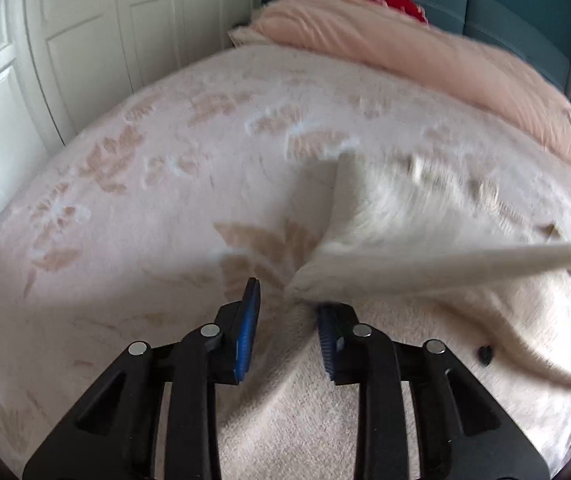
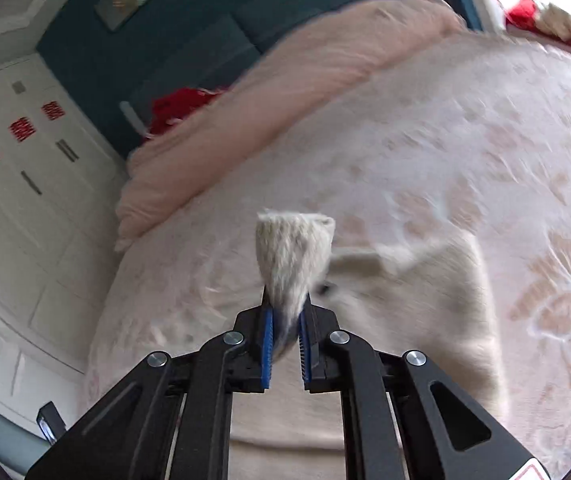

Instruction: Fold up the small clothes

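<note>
Pinching a fuzzy tip of the cream garment [image 2: 293, 256], the right tool [image 2: 286, 312] holds it lifted off the bed [image 2: 445, 140]. That strip runs rightward, taut, from the left tool [image 1: 287, 300], whose blue pads [image 1: 247, 320] stand apart over the body of the garment on the bed, gripping nothing I can see.

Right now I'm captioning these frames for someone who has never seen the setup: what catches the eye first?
First, the right gripper, shut on a fluffy cream garment whose end sticks up beyond its blue pads. In the left wrist view, the left gripper sits at a bunched edge of the same garment, a stretched strip running off right. Behind lie a pink leaf-patterned bedspread and a rolled pink quilt.
</note>
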Demonstrator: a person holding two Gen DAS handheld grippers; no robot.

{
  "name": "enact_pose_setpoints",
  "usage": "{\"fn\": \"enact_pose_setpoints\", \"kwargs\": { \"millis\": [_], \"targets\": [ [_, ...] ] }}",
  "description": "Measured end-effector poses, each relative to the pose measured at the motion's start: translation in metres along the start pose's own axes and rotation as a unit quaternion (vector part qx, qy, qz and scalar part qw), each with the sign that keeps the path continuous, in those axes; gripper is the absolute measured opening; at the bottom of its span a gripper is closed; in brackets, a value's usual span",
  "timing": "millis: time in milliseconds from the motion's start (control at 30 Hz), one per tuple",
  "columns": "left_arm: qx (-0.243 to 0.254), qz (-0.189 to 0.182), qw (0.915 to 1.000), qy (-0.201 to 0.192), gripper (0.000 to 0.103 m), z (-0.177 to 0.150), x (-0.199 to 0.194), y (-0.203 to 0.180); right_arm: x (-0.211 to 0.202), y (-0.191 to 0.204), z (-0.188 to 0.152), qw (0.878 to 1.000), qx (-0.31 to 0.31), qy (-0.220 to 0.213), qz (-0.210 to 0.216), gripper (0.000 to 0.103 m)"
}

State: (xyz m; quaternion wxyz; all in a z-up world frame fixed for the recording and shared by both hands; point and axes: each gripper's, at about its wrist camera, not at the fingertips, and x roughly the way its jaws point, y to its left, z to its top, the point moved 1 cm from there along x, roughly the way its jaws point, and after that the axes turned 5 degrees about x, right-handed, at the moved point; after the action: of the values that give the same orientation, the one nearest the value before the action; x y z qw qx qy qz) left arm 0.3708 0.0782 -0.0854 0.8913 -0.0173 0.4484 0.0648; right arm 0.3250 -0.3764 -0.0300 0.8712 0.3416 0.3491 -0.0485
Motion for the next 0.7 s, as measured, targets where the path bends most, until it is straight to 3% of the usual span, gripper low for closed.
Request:
{"fn": "enact_pose_setpoints", "kwargs": {
  "millis": [67, 100, 167, 267, 333, 367, 400, 433, 567, 633, 700],
  "targets": [
    [0.008, 0.008, 0.9997, 0.02, 0.028, -0.011, 0.013, -0.005, 0.044, -0.047, -0.023, 0.994, 0.017, 0.091, -0.056, 0.01],
    [0.019, 0.02, 0.9996, 0.005, 0.028, -0.016, 0.012, -0.009, 0.056, -0.063, -0.036, 0.992, 0.033, 0.116, -0.05, 0.009],
    [0.031, 0.034, 0.9989, 0.0, 0.029, -0.017, 0.008, -0.014, 0.042, -0.07, -0.037, 0.995, 0.061, 0.082, 0.002, 0.015],
    [-0.002, 0.022, 0.9998, 0.001, 0.029, -0.011, 0.001, -0.006, 0.037, -0.065, -0.028, 0.993, 0.078, 0.082, 0.013, 0.031],
    [-0.014, 0.013, 0.9996, -0.02, 0.029, -0.006, -0.01, -0.005, 0.038, -0.06, -0.025, 0.995, 0.068, 0.078, 0.004, 0.033],
    [-0.013, 0.013, 0.9994, -0.029, 0.029, -0.003, -0.014, -0.007, 0.043, -0.059, -0.025, 0.995, 0.064, 0.079, -0.001, 0.024],
    [-0.009, 0.016, 0.9993, -0.032, 0.028, 0.0, -0.016, -0.009, 0.049, -0.055, -0.023, 0.994, 0.058, 0.087, -0.009, 0.008],
    [-0.007, 0.017, 0.9994, -0.03, 0.028, 0.002, -0.013, -0.009, 0.051, -0.049, -0.021, 0.994, 0.052, 0.092, -0.013, 0.008],
    [-0.029, 0.021, 0.9994, -0.005, 0.029, 0.0, 0.001, 0.002, -0.001, -0.022, -0.007, 0.998, 0.011, 0.003, 0.069, 0.007],
    [-0.037, 0.018, 0.9991, 0.011, 0.033, -0.008, 0.013, 0.009, -0.003, -0.027, -0.008, 0.999, -0.006, -0.006, 0.05, 0.007],
    [-0.025, 0.019, 0.9995, 0.001, 0.034, -0.012, 0.016, 0.01, 0.031, -0.052, -0.022, 0.998, -0.015, 0.058, -0.017, 0.008]
  ]
}}
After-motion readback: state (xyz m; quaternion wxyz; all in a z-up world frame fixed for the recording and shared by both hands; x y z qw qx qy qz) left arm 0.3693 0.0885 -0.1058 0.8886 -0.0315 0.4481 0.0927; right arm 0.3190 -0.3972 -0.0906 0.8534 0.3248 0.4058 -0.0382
